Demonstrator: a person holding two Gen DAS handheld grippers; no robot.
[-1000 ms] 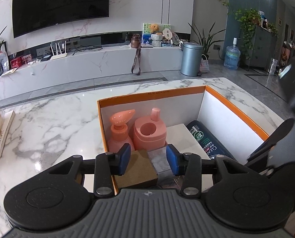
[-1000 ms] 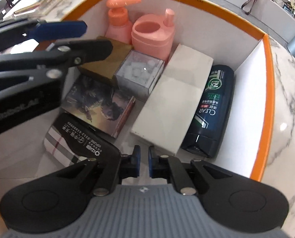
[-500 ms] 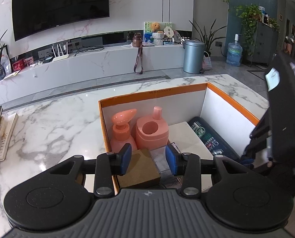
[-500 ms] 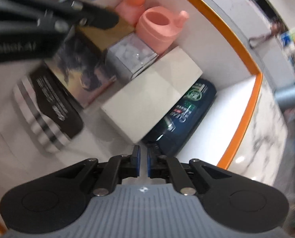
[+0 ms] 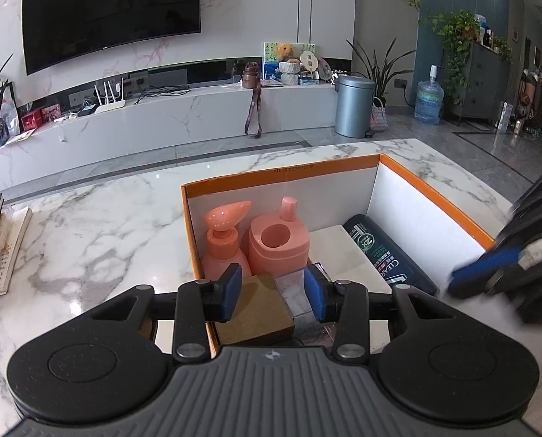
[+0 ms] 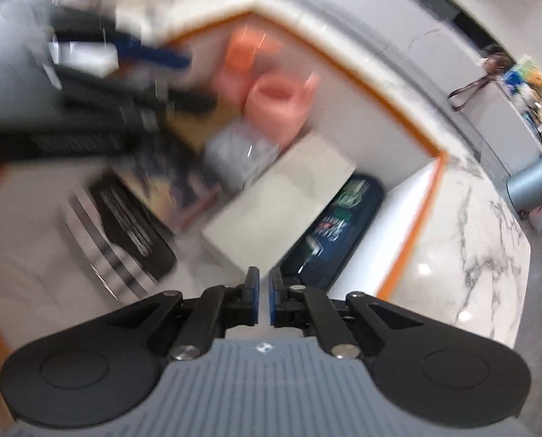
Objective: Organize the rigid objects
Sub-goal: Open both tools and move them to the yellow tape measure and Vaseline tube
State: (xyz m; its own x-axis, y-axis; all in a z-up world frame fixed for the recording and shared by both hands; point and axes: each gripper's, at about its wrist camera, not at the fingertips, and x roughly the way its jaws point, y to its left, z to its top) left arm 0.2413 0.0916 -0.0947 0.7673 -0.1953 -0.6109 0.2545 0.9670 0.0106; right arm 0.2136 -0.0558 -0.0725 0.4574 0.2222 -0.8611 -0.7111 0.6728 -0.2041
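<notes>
One box (image 5: 431,191): two pink bottles (image 5: 222,240), one dark bottle (image 5: 383,251).

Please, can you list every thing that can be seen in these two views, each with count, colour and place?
box: 1, orange rim, white inside, on the marble table
pump bottle: 1, pink, far left corner of box
pink container: 1, round with spout, beside pump bottle
brown block: 1, near left wall of box
clear box: 1, greyish, beside brown block
white box: 1, middle of box
dark bottle: 1, dark blue, lying along right wall
picture box: 1, dark, blurred
striped box: 1, black and white
table: 1, white marble
bin: 1, grey, on the floor
television: 1, black, on the wall
left claw: 1, blue pads, half open over the box
right claw: 1, shut, empty
</notes>
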